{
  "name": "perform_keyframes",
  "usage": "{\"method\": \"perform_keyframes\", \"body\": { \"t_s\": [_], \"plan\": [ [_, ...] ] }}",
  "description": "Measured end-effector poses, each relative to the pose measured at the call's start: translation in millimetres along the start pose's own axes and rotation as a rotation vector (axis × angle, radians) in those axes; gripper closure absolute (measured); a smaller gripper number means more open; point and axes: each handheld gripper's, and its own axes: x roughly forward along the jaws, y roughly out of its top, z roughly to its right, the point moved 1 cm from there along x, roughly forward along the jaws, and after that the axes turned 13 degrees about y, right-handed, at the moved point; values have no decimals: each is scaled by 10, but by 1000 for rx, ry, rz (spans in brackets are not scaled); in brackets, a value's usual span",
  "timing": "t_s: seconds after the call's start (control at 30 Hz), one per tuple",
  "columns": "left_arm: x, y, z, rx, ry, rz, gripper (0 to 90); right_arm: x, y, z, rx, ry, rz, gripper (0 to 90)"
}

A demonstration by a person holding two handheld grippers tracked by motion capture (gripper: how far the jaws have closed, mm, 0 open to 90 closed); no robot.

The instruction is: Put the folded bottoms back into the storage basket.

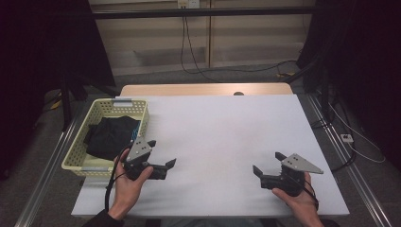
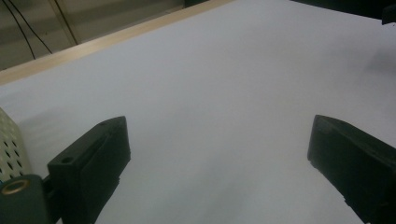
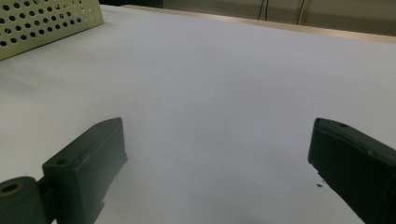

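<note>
A pale yellow perforated plastic basket [image 1: 142, 116] sits at the left edge of the white-topped counter [image 1: 222, 137], and everything here is placed from it. Inside the basket lies a bundle of black cloth [image 1: 111, 137], folded loosely and taking up most of the floor of the basket; a sliver of blue shows at the cloth's right side against the basket wall.

The left gripper [image 1: 161, 153], black with a grey three-cornered plate on top, is held in the person's left hand [image 1: 127, 187] just beside the basket's near right corner, over bare counter. Its jaws stand wide apart with nothing between them. In the left gripper view the same gripper [image 2: 219, 140] looks across plain white surface, with a bit of the basket's dotted wall [image 2: 11, 144] at the left edge.

The right gripper [image 1: 268, 163], of the same make, is held in the person's right hand [image 1: 302, 198] well apart from the basket, toward the counter's near right side. Its jaws are likewise spread wide and empty. In the right gripper view this gripper [image 3: 217, 140] faces open counter, and the basket [image 3: 46, 21] shows far off at the upper left.
</note>
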Motion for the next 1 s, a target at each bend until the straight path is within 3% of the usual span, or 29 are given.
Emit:
{"method": "perform_keyframes", "body": {
  "t_s": [0.3,0.47,0.53,0.63,0.77,1.0],
  "plan": [
    [17,-162,1,-21,-5,-8,57,1,0,-2,-1,-1,-1,40],
    [27,-250,69,-4,5,0,57,0,0,0,-1,-2,-1,40],
    [38,-288,77,-34,-25,6,49,-1,0,-1,-2,-2,0,41],
    [63,-339,99,2,36,6,52,-4,1,-7,-6,-1,1,41],
    [103,-369,81,-24,32,-10,50,-9,0,-12,-10,-2,0,41],
    [148,-381,81,-18,50,-23,53,-8,-1,-6,-8,-3,1,40]
  ]
}}
